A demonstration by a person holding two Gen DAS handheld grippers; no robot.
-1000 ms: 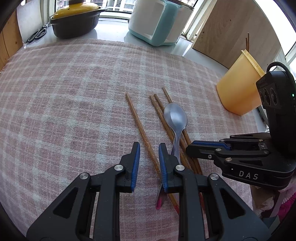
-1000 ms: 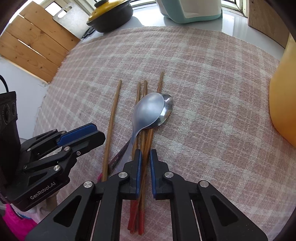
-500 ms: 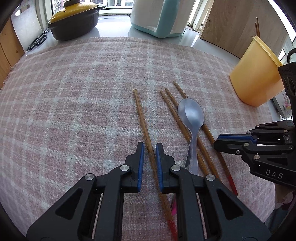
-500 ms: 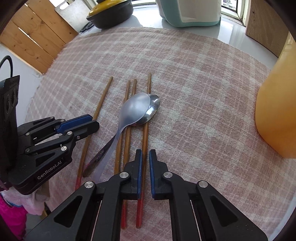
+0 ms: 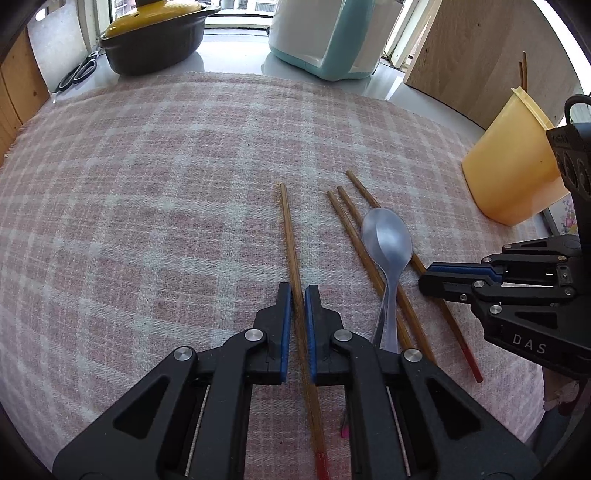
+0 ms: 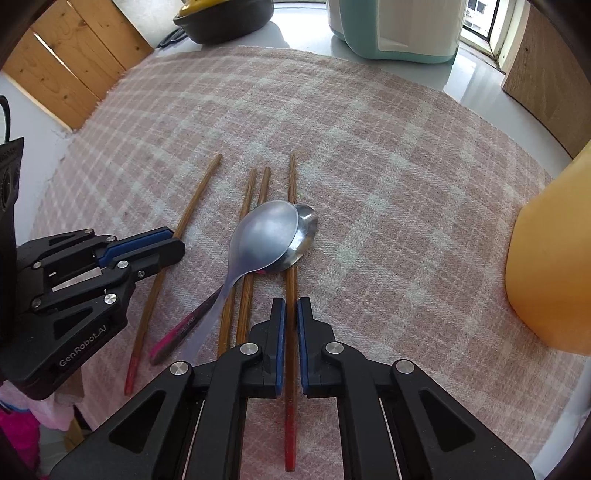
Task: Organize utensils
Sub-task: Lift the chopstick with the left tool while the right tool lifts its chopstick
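Left gripper pitched steeply down near the cloth's near edge, jaws closed to a narrow slit. Right gripper alongside, likewise steep, jaws equally narrow.

bright daylight from windows | soft shadows | sharp focus | fisheye-bent, dark-vignetted edges

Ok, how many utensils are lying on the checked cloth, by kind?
Chopsticks: 4
Spoons: 2, one stacked on the other
Total: 6
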